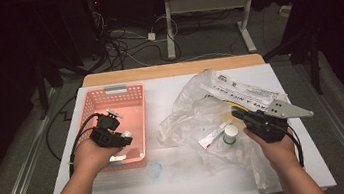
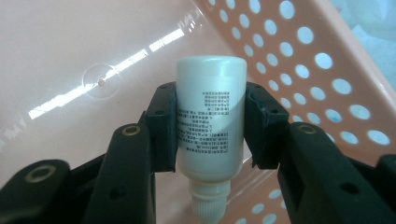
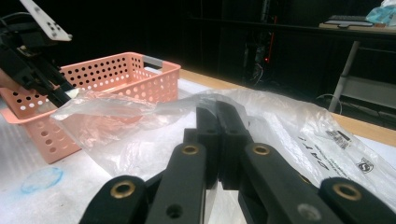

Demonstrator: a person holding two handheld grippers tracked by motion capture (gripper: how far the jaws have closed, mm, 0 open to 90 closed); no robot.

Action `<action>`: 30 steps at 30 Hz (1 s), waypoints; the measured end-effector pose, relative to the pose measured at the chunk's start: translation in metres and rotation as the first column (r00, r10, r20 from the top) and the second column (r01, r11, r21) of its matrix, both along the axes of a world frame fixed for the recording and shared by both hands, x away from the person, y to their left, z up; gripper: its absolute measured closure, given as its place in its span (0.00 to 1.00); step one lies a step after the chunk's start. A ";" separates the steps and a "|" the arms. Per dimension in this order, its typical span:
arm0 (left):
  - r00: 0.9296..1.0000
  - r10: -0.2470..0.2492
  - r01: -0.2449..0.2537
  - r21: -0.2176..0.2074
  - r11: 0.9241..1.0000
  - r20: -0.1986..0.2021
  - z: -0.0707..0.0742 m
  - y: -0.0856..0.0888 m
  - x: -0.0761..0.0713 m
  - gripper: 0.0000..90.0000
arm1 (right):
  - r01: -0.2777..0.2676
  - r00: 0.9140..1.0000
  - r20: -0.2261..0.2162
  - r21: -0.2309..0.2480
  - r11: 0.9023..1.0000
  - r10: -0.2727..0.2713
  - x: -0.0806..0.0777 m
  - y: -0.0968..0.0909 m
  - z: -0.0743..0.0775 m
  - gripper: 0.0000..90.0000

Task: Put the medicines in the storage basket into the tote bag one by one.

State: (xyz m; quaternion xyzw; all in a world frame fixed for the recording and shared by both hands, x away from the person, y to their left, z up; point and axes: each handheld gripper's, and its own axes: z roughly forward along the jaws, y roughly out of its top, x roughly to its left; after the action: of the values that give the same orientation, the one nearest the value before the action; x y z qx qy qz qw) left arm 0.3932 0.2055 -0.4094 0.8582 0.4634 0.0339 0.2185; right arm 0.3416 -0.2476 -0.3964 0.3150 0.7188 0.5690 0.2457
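A white bottle (image 2: 211, 116) with small black print, cap toward the camera, sits between the pads of my left gripper (image 2: 211, 128), which is shut on it. In the high view that left gripper (image 1: 111, 117) hangs over the near half of the pink perforated basket (image 1: 116, 90), whose floor and holed wall (image 2: 303, 60) lie just behind the bottle. My right gripper (image 1: 237, 115) is at the right, over a crumpled clear plastic bag (image 1: 196, 106). Its jaws are pressed together (image 3: 217, 112), and the bag film (image 3: 289, 126) peaks at their tips.
A white tube (image 1: 213, 136) and a small white jar with a green label (image 1: 230, 135) lie inside the bag by the right gripper. A blue smudge (image 1: 154, 170) marks the white table cover (image 1: 172, 188). Cables and a desk frame stand beyond the table's far edge.
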 end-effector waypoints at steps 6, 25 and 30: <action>0.997 0.018 -0.014 -0.058 0.998 0.071 -0.001 0.003 -0.016 0.65 | -0.001 1.000 -0.003 0.002 1.000 0.001 0.000 0.001 -0.001 1.00; 0.972 0.052 -0.015 -0.159 0.987 0.230 -0.001 0.000 -0.044 0.65 | 0.000 1.000 -0.009 -0.008 1.000 0.000 0.000 0.002 -0.004 1.00; 0.966 0.045 0.001 -0.177 0.984 0.253 0.007 -0.008 -0.049 0.65 | 0.002 1.000 -0.009 -0.007 1.000 -0.002 0.001 0.002 -0.004 1.00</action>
State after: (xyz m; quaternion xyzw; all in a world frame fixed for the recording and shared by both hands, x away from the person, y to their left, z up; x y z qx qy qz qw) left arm 0.3443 0.1979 -0.4027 0.8187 0.4420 0.1058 0.3510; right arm 0.3422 -0.2456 -0.3999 0.3172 0.7217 0.5648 0.2441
